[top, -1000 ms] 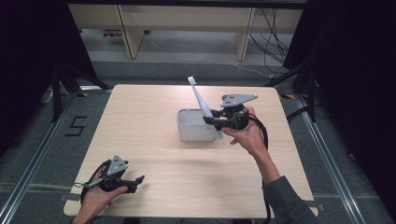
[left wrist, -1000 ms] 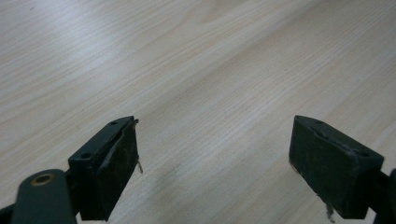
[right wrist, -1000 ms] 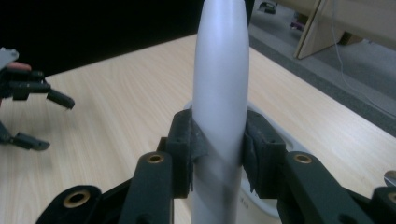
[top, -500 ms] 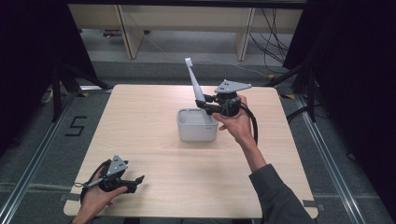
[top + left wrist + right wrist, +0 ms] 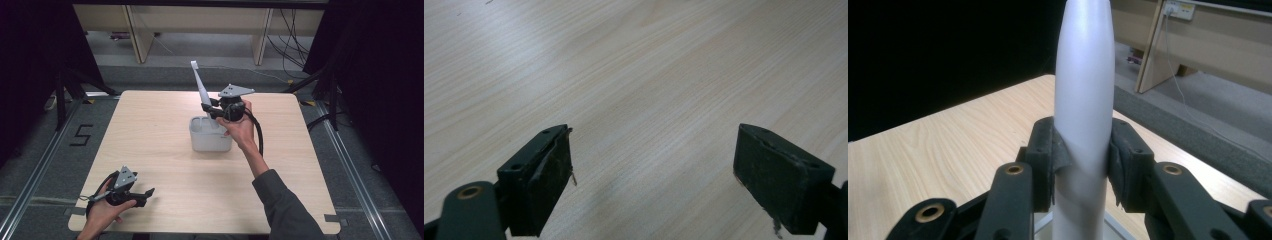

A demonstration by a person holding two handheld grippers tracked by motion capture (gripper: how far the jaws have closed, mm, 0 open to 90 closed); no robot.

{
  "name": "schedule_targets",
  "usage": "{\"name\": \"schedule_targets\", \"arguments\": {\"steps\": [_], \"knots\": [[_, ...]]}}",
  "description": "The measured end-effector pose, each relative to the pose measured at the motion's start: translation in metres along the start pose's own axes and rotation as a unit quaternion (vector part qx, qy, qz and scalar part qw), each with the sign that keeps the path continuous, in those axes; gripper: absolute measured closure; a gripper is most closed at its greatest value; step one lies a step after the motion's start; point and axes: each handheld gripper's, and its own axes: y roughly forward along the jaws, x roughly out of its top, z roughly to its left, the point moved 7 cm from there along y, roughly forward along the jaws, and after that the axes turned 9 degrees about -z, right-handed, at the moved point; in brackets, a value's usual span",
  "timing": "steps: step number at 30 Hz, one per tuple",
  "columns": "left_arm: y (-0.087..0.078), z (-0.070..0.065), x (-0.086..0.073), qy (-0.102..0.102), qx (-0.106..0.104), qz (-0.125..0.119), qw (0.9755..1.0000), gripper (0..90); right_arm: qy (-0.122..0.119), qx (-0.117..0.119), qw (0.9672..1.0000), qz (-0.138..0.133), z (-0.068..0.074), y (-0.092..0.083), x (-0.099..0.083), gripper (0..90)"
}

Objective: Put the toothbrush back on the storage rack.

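A long white utensil handle (image 5: 201, 90) rises tilted out of a white rectangular container (image 5: 210, 141) near the middle of the table. My right gripper (image 5: 207, 108) is shut on that handle (image 5: 1083, 100) just above the container; in the right gripper view both jaws press on its sides. The utensil's lower end is hidden inside the container. My left gripper (image 5: 146, 192) rests low at the table's front left corner. In the left gripper view its fingers (image 5: 541, 175) stand wide apart over bare wood, holding nothing.
The light wooden table (image 5: 150, 140) stands on a grey floor with metal rails along both sides. Wooden shelving (image 5: 200, 22) and cables lie behind the far edge. Dark curtains flank the scene left and right.
The right gripper has lifted the white utensil higher and moved away from me, so the handle stands more upright over the container. The left gripper has stayed put.
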Motion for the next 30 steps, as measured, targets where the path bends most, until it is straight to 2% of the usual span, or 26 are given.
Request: {"name": "schedule_targets", "arguments": {"steps": [2, 4, 5, 6, 8, 9, 11, 12, 14, 15, 16, 17, 18, 19, 20, 22, 23, 24, 25, 29, 30], "knots": [[-0.001, 0.0, 0.0, 0.003, -0.002, 0.004, 1.0, 15.2, 0.009, -0.01, 0.9999, 0.006, 0.0, 0.003, -0.005, 66.6], [-0.001, 0.001, 0.0, 0.004, 0.001, 0.0, 1.0, 15.2, 0.001, -0.011, 0.9999, 0.007, -0.002, 0.007, -0.009, 66.6], [-0.002, 0.001, 0.0, 0.009, 0.0, 0.005, 0.9999, 15.2, 0.012, -0.013, 0.9998, 0.013, -0.001, 0.007, -0.011, 66.6], [-0.001, 0.001, 0.0, 0.007, 0.0, 0.004, 1.0, 15.1, 0.004, -0.013, 0.9999, 0.011, -0.002, 0.009, -0.013, 66.6], [-0.001, 0.001, 0.0, 0.005, 0.0, 0.003, 1.0, 15.2, 0.003, -0.017, 0.9997, 0.018, -0.002, 0.01, -0.015, 66.6], [-0.001, 0.0, 0.0, 0.004, 0.0, 0.003, 1.0, 15.1, -0.007, -0.021, 0.9995, 0.024, -0.003, 0.012, -0.017, 66.6], [-0.002, 0.001, 0.0, 0.006, 0.001, 0.007, 1.0, 15.1, -0.002, -0.02, 0.9994, 0.03, -0.002, 0.013, -0.019, 66.6], [-0.001, 0.0, 0.0, 0.0, 0.002, 0.001, 1.0, 15.2, -0.002, -0.018, 0.9994, 0.03, 0.0, 0.014, -0.021, 66.6], [-0.001, 0.0, 0.001, 0.002, 0.001, -0.002, 1.0, 15.2, -0.012, -0.014, 0.9994, 0.03, -0.001, 0.017, -0.024, 66.6], [-0.001, 0.0, 0.001, 0.0, 0.0, -0.002, 1.0, 15.2, -0.007, -0.023, 0.9989, 0.039, -0.001, 0.017, -0.029, 66.6], [-0.002, 0.001, 0.0, 0.009, -0.002, 0.005, 0.9999, 15.2, -0.007, -0.023, 0.9989, 0.039, -0.001, 0.017, -0.029, 66.6], [-0.002, 0.001, 0.0, 0.008, -0.001, 0.005, 1.0, 15.2, -0.011, -0.021, 0.9987, 0.046, -0.001, 0.017, -0.031, 66.6], [-0.002, 0.001, 0.0, 0.008, -0.001, 0.006, 1.0, 15.2, -0.005, -0.025, 0.9982, 0.054, 0.0, 0.017, -0.034, 66.6], [-0.002, 0.001, 0.0, 0.007, -0.001, 0.005, 1.0, 15.1, -0.017, -0.02, 0.9983, 0.052, -0.002, 0.018, -0.035, 66.6], [-0.002, 0.001, 0.0, 0.008, -0.001, 0.005, 1.0, 15.2, -0.012, -0.021, 0.9977, 0.064, -0.001, 0.017, -0.039, 66.6], [-0.002, 0.001, 0.0, 0.007, -0.001, 0.005, 1.0, 15.2, -0.015, -0.022, 0.9979, 0.059, -0.001, 0.018, -0.04, 66.6], [-0.002, 0.001, 0.0, 0.007, 0.0, 0.004, 1.0, 15.2, -0.019, -0.018, 0.9973, 0.069, -0.001, 0.018, -0.042, 66.6], [-0.001, 0.0, 0.0, -0.001, 0.002, -0.002, 1.0, 15.2, -0.017, -0.023, 0.9969, 0.073, -0.001, 0.017, -0.043, 66.6], [-0.001, 0.0, 0.0, 0.0, 0.002, -0.002, 1.0, 15.2, -0.012, -0.025, 0.9973, 0.069, -0.001, 0.018, -0.044, 66.6], [-0.002, 0.001, 0.0, 0.003, 0.003, 0.005, 1.0, 15.2, -0.016, -0.018, 0.9963, 0.082, 0.0, 0.018, -0.048, 66.5], [-0.002, 0.002, 0.0, 0.007, 0.003, 0.006, 1.0, 15.2, -0.022, -0.024, 0.9963, 0.08, -0.002, 0.019, -0.049, 66.6]]}}
